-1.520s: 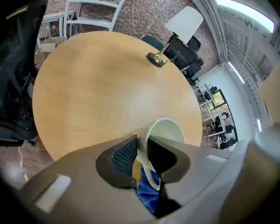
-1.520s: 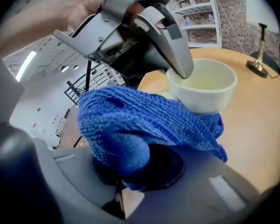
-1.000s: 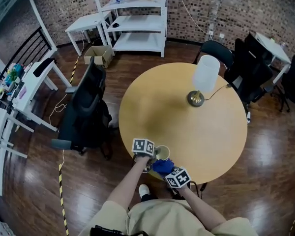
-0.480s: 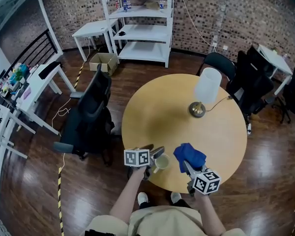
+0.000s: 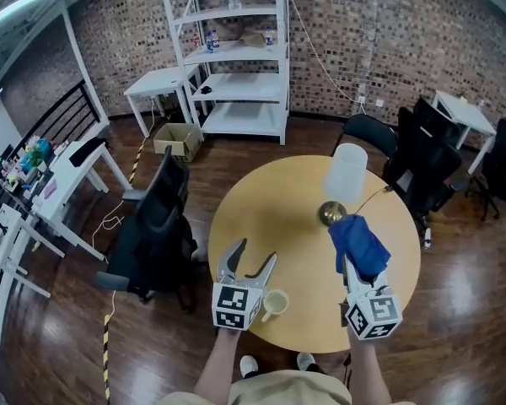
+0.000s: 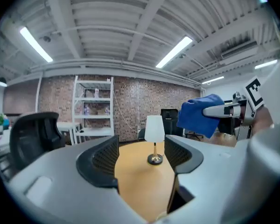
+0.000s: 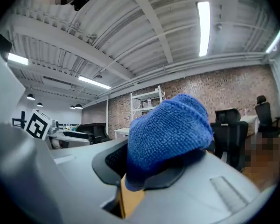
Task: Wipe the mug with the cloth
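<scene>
A pale mug [image 5: 276, 302] stands upright near the front edge of the round wooden table [image 5: 270, 201]. My left gripper [image 5: 251, 261] hovers above and just left of it, pointing out level over the table. Its jaws have just been opening, and nothing is between them [image 6: 140, 157]. My right gripper [image 5: 356, 268] is raised to the right of the mug, shut on a blue cloth [image 5: 358, 245] that bunches over its jaws. In the right gripper view the cloth [image 7: 170, 129] hides most of the jaws. The left gripper view shows the cloth [image 6: 198, 115] at the right.
A lamp with a white shade [image 5: 344, 175] stands on the far right of the table, just beyond the cloth. A black office chair [image 5: 156, 226] sits close to the table's left side. White shelves [image 5: 236, 49] stand at the back, and more chairs [image 5: 430, 142] at the right.
Both grippers have risen off the table. The left one let go of the mug and opened; the mug stayed put. The right one carried the blue cloth up and to the right.
</scene>
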The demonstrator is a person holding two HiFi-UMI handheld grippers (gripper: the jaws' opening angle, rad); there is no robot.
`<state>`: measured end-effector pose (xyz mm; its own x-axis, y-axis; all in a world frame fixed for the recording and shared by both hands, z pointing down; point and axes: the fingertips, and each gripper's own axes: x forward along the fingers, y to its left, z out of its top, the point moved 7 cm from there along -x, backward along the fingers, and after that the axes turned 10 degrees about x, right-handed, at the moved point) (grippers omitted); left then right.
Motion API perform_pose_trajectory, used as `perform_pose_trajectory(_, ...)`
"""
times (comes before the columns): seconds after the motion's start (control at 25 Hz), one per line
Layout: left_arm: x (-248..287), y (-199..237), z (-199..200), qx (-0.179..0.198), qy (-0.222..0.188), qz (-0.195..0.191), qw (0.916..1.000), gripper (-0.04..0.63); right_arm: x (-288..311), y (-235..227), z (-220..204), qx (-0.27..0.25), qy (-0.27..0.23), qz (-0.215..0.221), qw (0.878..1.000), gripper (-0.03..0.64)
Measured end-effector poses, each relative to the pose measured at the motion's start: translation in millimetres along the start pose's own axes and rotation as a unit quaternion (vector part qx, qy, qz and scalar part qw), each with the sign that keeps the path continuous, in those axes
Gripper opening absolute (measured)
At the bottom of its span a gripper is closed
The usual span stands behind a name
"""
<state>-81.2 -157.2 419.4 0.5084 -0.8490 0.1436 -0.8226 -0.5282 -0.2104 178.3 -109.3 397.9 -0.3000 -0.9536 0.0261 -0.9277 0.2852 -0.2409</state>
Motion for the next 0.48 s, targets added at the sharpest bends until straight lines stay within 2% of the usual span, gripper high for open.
perform_pose_trajectory(0.08, -10, -2, 21, 0.014, -0.024, 0.017, 0.9995, 0.305, -3, 4, 15, -0.029, -0.01, -0.012, 0.999, 0.058)
perform_pose_trajectory(0.2, -16, -7, 39, 0.008, -0.051, 0.022, 0.9984, 0.305, -6, 5, 21, -0.043, -0.011, -0.016, 0.999, 0.058)
perform_pose_trajectory(0.32, -14, -13, 42, 0.019, -0.045, 0.025, 0.9985, 0.306, -7, 8, 16, -0.047, -0.002, -0.011, 0.999, 0.058)
perform_pose_trajectory(0.4, -13, -18, 44, 0.034, -0.036, 0.023, 0.9985, 0.337, -7, 10, 12, -0.05, 0.006, -0.008, 0.999, 0.058)
perform_pose_trajectory(0.48, -12, -22, 46, 0.032, -0.038, 0.021, 0.9985, 0.361, -8, 11, 9, -0.055, 0.01, -0.003, 0.998, 0.058)
